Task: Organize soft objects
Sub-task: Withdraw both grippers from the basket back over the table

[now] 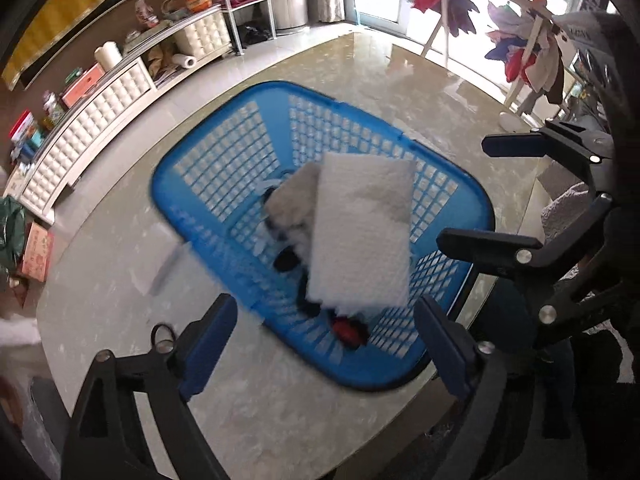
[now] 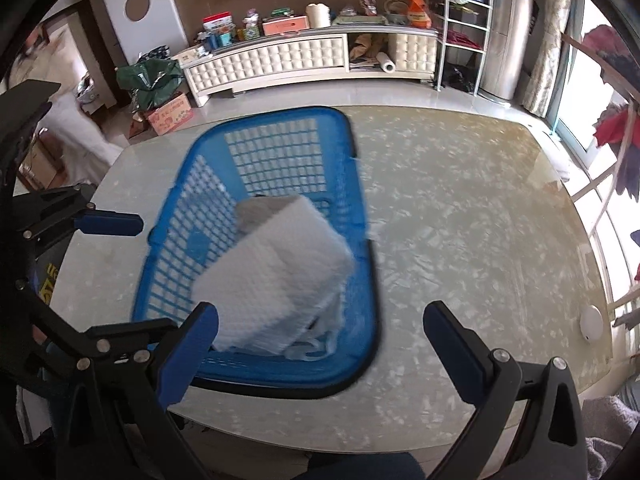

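- Left wrist view: the left gripper has its jaws spread wide and holds nothing.
- A blue basket stands on the marble table, just ahead of this gripper.
- A folded white towel is over the inside of the basket, on top of a grey cloth and some dark and red items. The picture is blurred, so I cannot tell if the towel rests or is in the air.
- The right gripper shows at the right side, also spread and empty.
- Right wrist view: the right gripper is spread wide, with nothing between the jaws.
- The basket is on the table, to the left of centre.
- The towel is in the near part of the basket, partly over the grey cloth.
- The left gripper shows at the left edge.
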`<state>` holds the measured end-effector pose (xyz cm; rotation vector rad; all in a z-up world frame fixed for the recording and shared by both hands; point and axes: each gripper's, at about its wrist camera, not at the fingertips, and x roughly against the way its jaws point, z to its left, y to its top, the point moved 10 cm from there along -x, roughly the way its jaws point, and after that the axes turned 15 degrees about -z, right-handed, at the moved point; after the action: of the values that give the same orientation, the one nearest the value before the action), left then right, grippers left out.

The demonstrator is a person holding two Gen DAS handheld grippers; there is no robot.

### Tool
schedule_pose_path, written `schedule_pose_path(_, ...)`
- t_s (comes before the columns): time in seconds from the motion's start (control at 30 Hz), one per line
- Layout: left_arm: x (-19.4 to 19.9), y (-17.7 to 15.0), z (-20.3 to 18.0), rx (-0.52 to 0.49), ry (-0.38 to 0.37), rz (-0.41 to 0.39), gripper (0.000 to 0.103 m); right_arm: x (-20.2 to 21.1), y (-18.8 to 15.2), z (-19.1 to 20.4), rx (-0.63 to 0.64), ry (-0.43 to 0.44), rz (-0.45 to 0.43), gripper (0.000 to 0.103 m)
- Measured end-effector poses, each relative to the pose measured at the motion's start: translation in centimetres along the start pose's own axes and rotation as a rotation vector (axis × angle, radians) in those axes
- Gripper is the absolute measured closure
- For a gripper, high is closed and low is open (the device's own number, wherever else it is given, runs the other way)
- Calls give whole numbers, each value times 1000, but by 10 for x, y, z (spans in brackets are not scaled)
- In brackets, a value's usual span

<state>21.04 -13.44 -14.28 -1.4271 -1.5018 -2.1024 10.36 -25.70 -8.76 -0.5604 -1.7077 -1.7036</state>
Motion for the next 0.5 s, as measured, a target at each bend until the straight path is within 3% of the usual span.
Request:
schedule_pose_path(0.13, 18, -14, 21, 49, 24, -7, 0, -5, 5, 28, 24, 36, 7, 0)
schedule_pose_path(0.5, 58, -77, 86, 187, 98, -11, 0, -29, 14, 106, 137, 96, 41, 0)
